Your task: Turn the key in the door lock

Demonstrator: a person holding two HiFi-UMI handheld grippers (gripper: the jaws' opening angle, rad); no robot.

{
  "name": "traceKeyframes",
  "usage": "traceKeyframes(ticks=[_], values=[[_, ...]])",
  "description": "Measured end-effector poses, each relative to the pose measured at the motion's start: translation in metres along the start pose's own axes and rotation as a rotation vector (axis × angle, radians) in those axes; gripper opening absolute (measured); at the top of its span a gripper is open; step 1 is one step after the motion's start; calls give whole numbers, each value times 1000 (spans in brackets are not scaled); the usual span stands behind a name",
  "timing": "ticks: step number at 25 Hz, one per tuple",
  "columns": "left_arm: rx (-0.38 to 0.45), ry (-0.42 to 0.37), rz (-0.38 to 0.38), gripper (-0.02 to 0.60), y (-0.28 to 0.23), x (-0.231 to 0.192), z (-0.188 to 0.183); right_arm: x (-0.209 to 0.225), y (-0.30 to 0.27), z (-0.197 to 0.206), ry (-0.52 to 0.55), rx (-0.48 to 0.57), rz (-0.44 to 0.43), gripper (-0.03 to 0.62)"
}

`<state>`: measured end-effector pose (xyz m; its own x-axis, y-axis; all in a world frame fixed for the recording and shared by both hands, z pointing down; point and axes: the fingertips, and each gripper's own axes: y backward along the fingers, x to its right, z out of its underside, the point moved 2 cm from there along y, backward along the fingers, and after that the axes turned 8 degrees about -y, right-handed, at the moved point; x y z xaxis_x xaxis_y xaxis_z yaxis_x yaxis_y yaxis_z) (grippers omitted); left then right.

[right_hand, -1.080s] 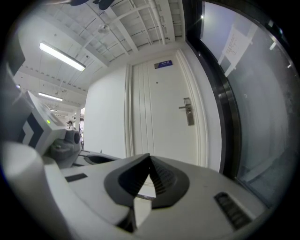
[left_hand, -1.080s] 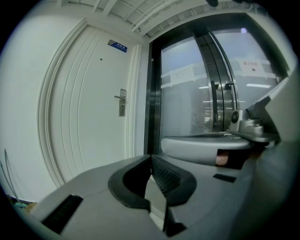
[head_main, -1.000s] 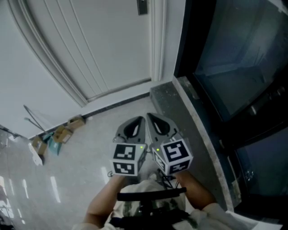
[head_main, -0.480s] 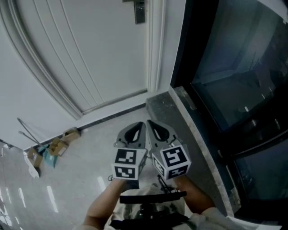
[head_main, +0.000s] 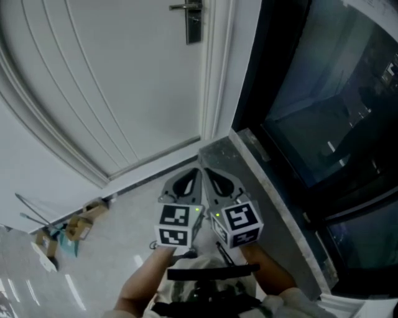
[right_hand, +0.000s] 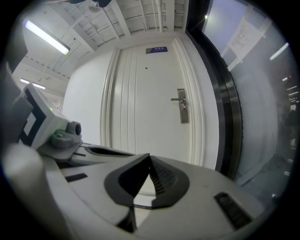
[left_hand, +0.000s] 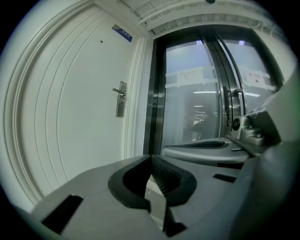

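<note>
Door lock (head_main: 194, 25): a metal plate with a lever handle (head_main: 180, 7), mounted on the right edge of a white panelled door (head_main: 124, 81). The door is shut in its frame. The lock sits well ahead of both claws and is touched by neither. The plate is too small to tell whether a key sits in it.

Left claw (head_main: 196, 171): held low in front of the person and pointed toward the door. Its tips are pressed together and nothing is between them.

Right claw (head_main: 207, 171): just beside the left one and nearly parallel to it. It is likewise closed tip to tip and empty.

Marker cubes: one on each gripper, left (head_main: 176, 225) and right (head_main: 239, 223), side by side and each showing a small green light.

Hands: the left hand (head_main: 146, 279) and right hand (head_main: 267, 264) grip the tools from behind, close to the body.

Blue sign (right_hand: 156, 49): small, set high on the door above the lock.

Glass wall (head_main: 323, 93): dark-framed panels immediately right of the door frame.

Stone sill (head_main: 249, 168): a grey speckled strip along the foot of the glass, running toward the door.

Floor (head_main: 118, 230): pale and glossy.

Cardboard scraps (head_main: 78, 227): a small heap against the wall, to the left of the person.
</note>
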<state>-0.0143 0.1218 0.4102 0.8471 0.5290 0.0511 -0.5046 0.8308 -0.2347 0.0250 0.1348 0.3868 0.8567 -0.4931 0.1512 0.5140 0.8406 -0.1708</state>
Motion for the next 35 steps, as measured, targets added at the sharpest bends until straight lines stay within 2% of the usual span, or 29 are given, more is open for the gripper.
traceKeyframes(ticks=[3, 7, 10, 15, 20, 24, 27, 35], values=[[10, -10, 13, 15, -8, -27, -4, -8, -27, -7, -26, -2, 15, 8], [19, -9, 20, 15, -20, -58, -9, -6, -58, -10, 28, -8, 27, 8], [20, -1, 18, 17, -30, -80, -8, -9, -82, -15, 14, 9, 31, 8], [17, 1, 23, 15, -48, -99, -6, 1, -108, -15, 14, -5, 41, 8], [5, -3, 10, 15, -70, -116, -4, 8, -136, -20, -15, 1, 14, 8], [-3, -10, -11, 15, -97, -131, -8, 25, -162, -26, -20, 8, -11, 8], [-10, -11, -33, 15, -122, -139, -13, 43, -181, -28, 21, -20, -37, 8], [-10, 3, -108, 15, -185, -157, -40, 94, -225, -58, 52, -28, -111, 8]])
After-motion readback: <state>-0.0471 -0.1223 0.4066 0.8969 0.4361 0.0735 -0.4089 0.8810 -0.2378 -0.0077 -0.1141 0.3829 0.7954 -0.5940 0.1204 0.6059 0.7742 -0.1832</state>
